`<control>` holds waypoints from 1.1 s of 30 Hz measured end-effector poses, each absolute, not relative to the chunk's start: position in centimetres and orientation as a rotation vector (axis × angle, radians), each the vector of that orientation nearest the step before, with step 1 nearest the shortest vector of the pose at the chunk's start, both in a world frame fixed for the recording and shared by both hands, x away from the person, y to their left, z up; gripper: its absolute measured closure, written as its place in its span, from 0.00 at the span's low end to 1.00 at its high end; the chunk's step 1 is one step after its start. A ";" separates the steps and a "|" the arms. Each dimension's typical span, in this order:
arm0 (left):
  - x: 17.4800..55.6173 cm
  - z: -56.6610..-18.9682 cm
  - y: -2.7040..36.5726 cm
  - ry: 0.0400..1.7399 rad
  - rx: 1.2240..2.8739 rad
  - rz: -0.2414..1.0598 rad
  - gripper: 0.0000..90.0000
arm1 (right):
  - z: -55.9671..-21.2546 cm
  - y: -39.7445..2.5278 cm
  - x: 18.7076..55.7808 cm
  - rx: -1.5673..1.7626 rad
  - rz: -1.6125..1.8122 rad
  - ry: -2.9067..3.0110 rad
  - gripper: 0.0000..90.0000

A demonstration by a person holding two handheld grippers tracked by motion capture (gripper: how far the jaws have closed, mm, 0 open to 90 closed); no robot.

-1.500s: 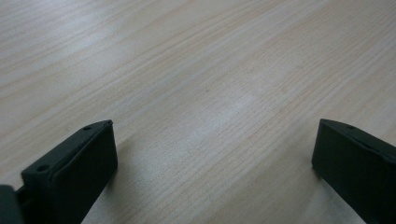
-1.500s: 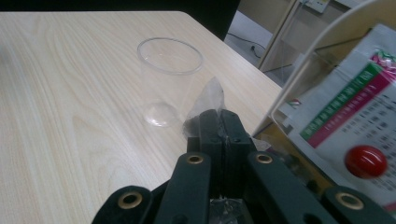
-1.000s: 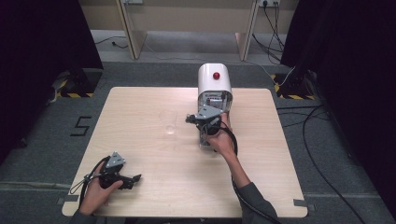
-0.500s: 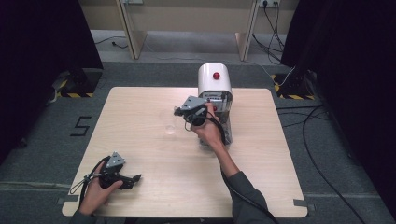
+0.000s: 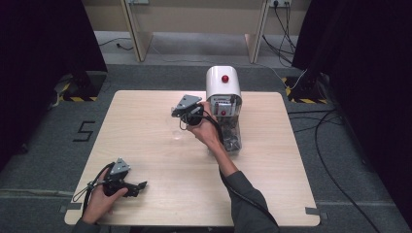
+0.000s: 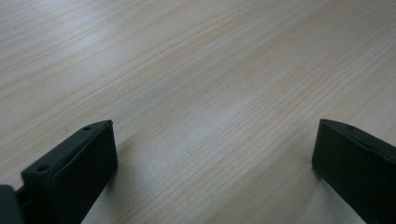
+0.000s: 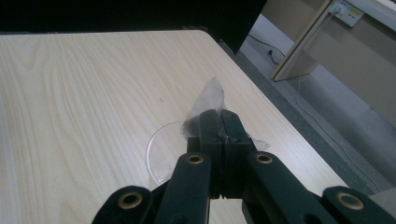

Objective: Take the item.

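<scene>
Right gripper (image 7: 218,122): closed on clear plastic bag (image 7: 208,99), above glass dish (image 7: 158,156), mid-table (image 5: 145,111). Left gripper (image 6: 212,154): open, near-left, empty.

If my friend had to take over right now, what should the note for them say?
Right gripper: shut on a small clear packet with something dark inside, held above a clear glass cup on the table.
Left gripper: open, holding nothing, low over bare wood near the front left corner.
The white machine with the red button stands at the back of the table, beside the right hand.
Done: the packet is picked up and carried to the cup.
Left, probably: lower the packet into the cup and let go. The cup is see-through and easy to knock, so go slowly.
</scene>
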State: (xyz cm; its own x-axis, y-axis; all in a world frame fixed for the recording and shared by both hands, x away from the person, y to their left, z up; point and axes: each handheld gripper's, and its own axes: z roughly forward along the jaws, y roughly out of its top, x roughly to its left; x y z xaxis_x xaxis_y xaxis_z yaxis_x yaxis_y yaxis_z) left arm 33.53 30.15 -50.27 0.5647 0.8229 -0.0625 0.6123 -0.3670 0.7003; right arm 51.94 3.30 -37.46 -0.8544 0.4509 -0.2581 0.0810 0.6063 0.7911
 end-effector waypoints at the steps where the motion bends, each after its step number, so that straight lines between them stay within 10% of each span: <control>1: 33.5 -50.3 30.2 1.143 2.106 0.391 0.00 | -37.6 3.5 52.0 0.428 1.144 2.403 1.00; 33: 33.5 -50.3 30.1 1.144 2.107 0.392 0.00 | -41.4 6.0 53.2 0.450 1.022 2.503 1.00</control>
State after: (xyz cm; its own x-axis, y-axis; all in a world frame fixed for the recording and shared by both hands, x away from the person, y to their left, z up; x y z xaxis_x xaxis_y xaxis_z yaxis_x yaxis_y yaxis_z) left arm 33.54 30.15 -50.28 0.5649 0.8228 -0.0623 0.6118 -0.3671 0.7006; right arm 53.18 5.97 -41.38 -0.8689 0.4336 -0.2388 0.1425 0.6811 0.7182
